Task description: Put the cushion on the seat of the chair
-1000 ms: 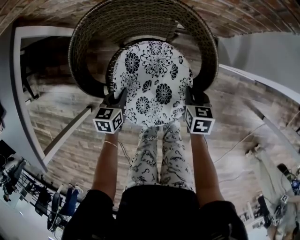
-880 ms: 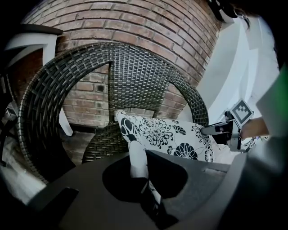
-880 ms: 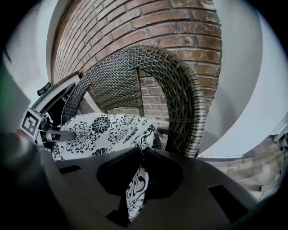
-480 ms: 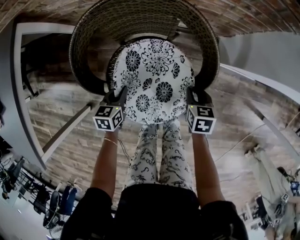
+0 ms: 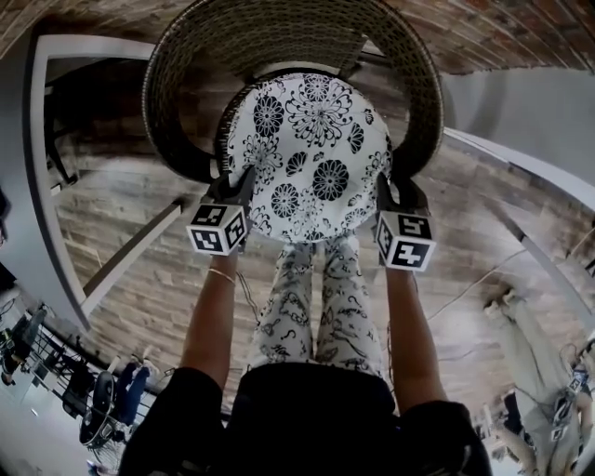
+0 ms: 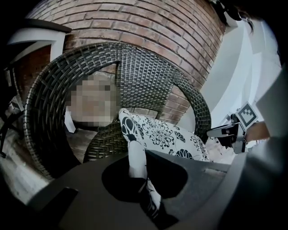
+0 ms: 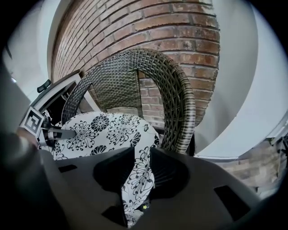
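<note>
Your left gripper (image 5: 231,191) and right gripper (image 5: 395,193) are each clamped on an opposite edge of the round white cushion with black flowers (image 5: 309,149), with fabric pinched between the jaws. The cushion is held over the seat of the dark woven wicker chair (image 5: 279,28) — whether it touches the seat cannot be told. Its rim lies close inside the curved arms. A brick wall (image 7: 180,27) stands just behind the chair, and the plank floor (image 5: 139,232) is open on both sides.

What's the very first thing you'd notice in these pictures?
The round white cushion with big black flowers jumps out first, in the middle of the head view, pinched at its edges by the left tool and the right tool. Just behind it curves the big woven wicker chair, and behind that stands a red brick wall.
</note>
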A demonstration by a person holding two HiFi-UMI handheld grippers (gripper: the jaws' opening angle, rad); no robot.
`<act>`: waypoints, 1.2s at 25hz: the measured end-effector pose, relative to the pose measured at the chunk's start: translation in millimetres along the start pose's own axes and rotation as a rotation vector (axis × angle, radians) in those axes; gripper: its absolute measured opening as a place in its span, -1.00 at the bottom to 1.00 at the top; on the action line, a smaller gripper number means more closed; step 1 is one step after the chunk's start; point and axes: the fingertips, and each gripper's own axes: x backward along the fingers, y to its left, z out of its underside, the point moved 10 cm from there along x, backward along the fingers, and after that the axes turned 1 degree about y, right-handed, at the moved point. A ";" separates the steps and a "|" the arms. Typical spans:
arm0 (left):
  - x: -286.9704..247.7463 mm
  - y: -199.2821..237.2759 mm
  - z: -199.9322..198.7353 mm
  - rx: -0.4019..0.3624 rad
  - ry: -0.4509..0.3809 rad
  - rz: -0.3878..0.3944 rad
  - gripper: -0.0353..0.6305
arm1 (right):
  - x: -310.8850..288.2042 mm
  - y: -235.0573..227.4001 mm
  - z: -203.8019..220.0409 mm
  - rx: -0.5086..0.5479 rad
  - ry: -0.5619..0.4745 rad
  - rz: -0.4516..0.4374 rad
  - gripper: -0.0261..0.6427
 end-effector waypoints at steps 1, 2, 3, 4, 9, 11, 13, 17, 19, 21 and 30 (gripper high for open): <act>0.1 1.3 0.1 -0.001 -0.001 -0.007 -0.86 | -0.2 1.5 -1.4 0.002 -0.001 -0.005 -0.61; 0.1 2.5 0.1 -0.002 -0.002 -0.016 -0.86 | -0.4 3.0 -2.9 0.008 -0.001 -0.009 -0.61; 0.0 3.4 0.3 -0.002 -0.002 -0.023 -0.86 | -0.4 4.5 -4.2 0.018 -0.001 -0.012 -0.61; -0.1 4.1 1.2 -0.002 -0.002 -0.027 -0.86 | 0.1 6.0 -4.9 0.027 -0.001 -0.014 -0.61; -0.9 9.8 10.9 0.017 -0.008 -0.039 -0.86 | 1.0 12.6 -2.3 0.046 -0.003 -0.027 -0.61; 0.0 13.0 14.0 0.024 -0.008 -0.050 -0.86 | -0.3 15.2 -1.1 0.049 -0.001 -0.036 -0.61; -0.2 15.4 14.5 0.026 -0.009 -0.059 -0.86 | -0.3 15.8 -1.5 0.047 -0.001 -0.041 -0.61; -4.6 19.4 12.8 0.039 -0.003 -0.068 -0.86 | 0.4 12.1 -4.6 0.046 0.002 -0.044 -0.60; -6.7 20.5 12.2 0.040 -0.001 -0.078 -0.86 | 0.8 9.4 -4.6 0.043 0.003 -0.044 -0.60; -8.1 22.9 12.6 0.037 0.003 -0.093 -0.85 | 0.2 8.6 -4.0 0.041 0.002 -0.046 -0.60; -12.3 35.1 16.4 0.078 0.039 -0.142 -0.67 | -3.0 12.2 -6.3 0.036 0.005 -0.058 -0.60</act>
